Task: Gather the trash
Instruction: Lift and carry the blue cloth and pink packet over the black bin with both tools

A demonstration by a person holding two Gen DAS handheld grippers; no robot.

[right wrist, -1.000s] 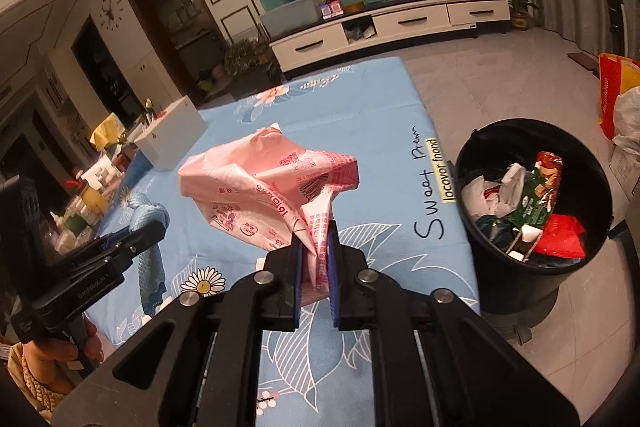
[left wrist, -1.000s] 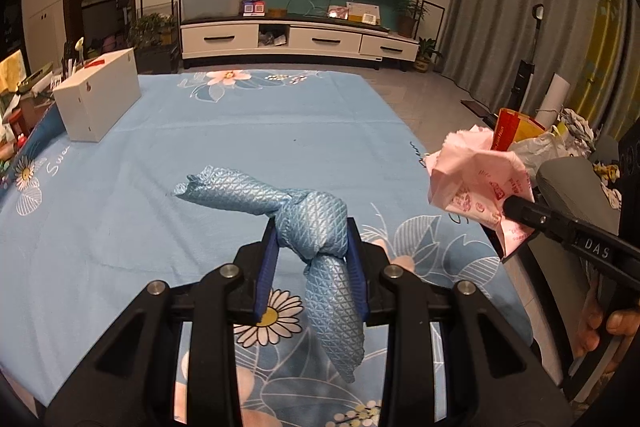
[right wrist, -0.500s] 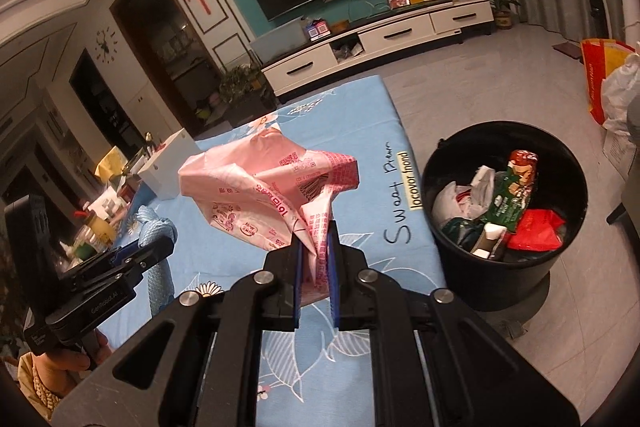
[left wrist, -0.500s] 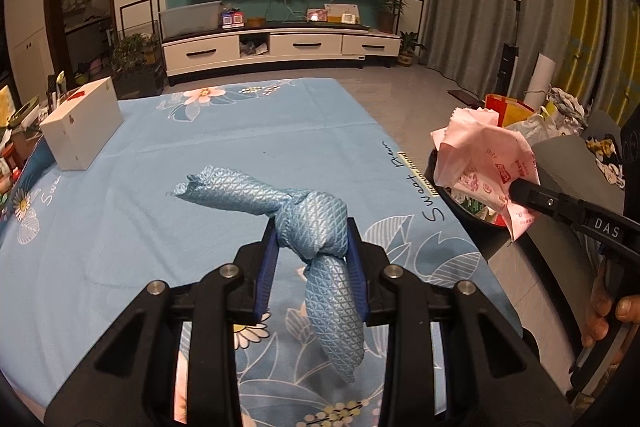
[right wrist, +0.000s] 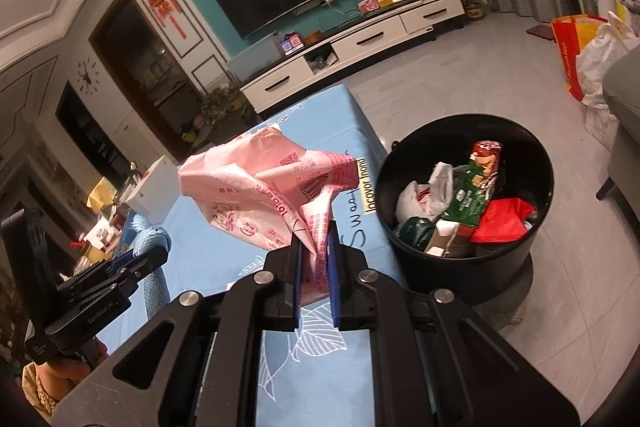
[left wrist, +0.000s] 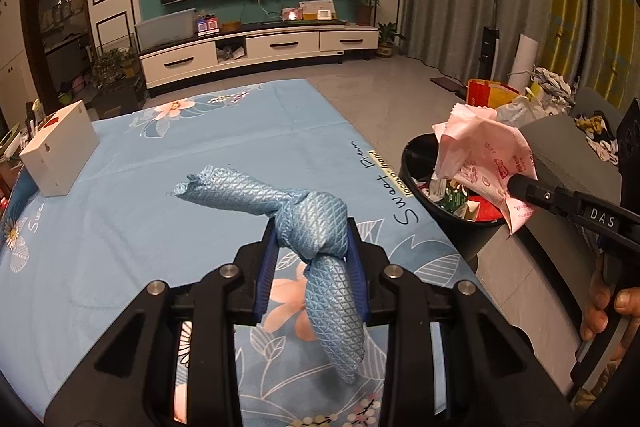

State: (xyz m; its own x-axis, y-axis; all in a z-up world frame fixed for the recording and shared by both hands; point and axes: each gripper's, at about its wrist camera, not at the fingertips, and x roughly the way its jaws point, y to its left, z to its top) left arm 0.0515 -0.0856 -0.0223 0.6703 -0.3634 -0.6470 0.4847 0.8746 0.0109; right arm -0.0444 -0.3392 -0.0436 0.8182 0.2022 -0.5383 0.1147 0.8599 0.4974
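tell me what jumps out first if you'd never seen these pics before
The crumpled pink wrapper pinched in the right tongs stands out first, held up over the blue floral tablecloth near its edge. Just right of it on the floor stands the black trash bin, already holding wrappers and a red bag. In the left wrist view, the left tongs grip a knotted, shiny blue cloth above the table.

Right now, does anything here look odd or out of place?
Yes: the left claw grips a knotted blue textured cloth, which looks like a rag, not trash. The crumpled pink printed wrapper fits.
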